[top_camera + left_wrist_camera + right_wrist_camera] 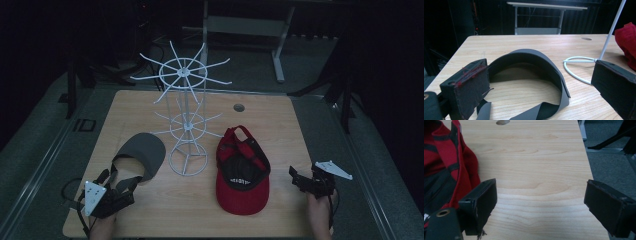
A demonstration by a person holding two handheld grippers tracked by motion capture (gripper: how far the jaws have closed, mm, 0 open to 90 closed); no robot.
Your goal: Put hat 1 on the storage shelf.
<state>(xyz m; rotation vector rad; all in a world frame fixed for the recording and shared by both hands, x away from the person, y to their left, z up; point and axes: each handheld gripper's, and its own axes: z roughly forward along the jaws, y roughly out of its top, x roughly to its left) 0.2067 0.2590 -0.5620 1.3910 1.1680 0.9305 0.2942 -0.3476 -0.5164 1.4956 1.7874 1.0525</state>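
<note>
A grey visor lies on the wooden table at the left; its brim and strap curve between the jaws of my left gripper, which stands open around its near end without gripping it. A red cap lies upside down right of centre, its red fabric at the left of the right gripper view. My right gripper is open over bare wood near the table's right front, just right of the cap. A white wire hat rack stands between visor and cap.
The rack's ring base rests on the table right of the visor. A round cable hole sits toward the far edge. The table's right edge runs close to my right gripper. A metal desk frame stands beyond, in the dark.
</note>
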